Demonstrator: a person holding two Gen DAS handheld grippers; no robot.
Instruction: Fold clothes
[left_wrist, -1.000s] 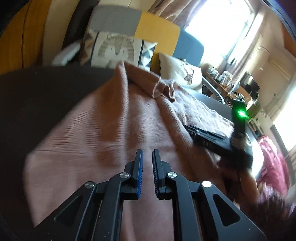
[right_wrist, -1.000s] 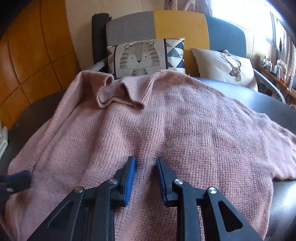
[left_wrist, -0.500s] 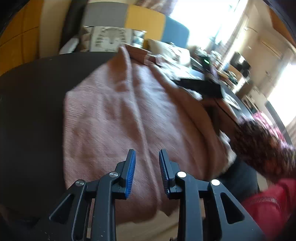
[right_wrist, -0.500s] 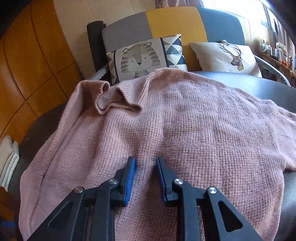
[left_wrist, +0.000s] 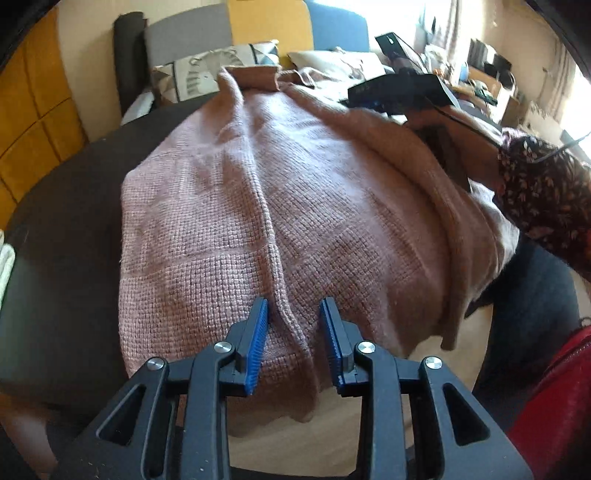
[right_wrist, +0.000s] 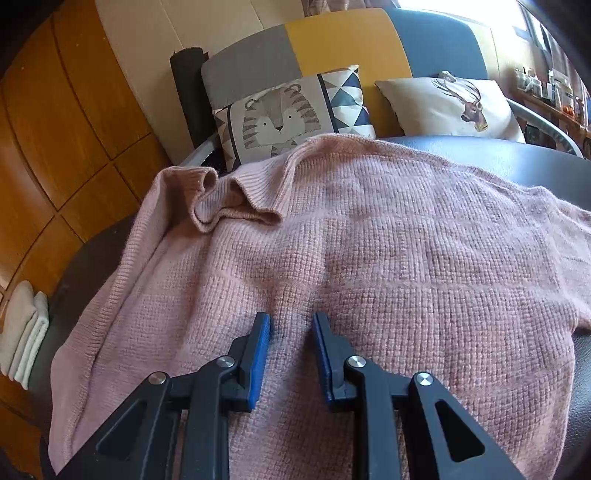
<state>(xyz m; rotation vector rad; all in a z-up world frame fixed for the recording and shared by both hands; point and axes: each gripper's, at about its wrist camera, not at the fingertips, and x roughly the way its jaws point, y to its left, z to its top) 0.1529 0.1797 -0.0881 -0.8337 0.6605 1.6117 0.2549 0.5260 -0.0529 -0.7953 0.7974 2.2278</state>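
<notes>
A pink knit sweater (left_wrist: 295, 192) lies spread over a dark round table (left_wrist: 59, 236), its hem hanging off the near edge. My left gripper (left_wrist: 293, 314) is low at that hem and its jaws are opening. A raised ridge of the knit runs between them, against the left pad and clear of the right one. In the right wrist view my right gripper (right_wrist: 291, 325) stands open just over the middle of the sweater (right_wrist: 388, 258), with only flat knit under the gap. The rumpled collar (right_wrist: 236, 206) lies beyond it. The right gripper (left_wrist: 364, 96) also shows far across the sweater.
A person's floral sleeve (left_wrist: 543, 199) reaches in from the right, with something red (left_wrist: 554, 406) below it. Folded pale cloths (right_wrist: 24, 332) sit at the table's left edge. A sofa with a tiger cushion (right_wrist: 288, 114) and a deer cushion (right_wrist: 454, 107) stands behind the table.
My left gripper has swung back to the sweater's near hem, and its jaws have widened around a ridge of knit. The right gripper has stayed over the sweater's middle with the same gap.
</notes>
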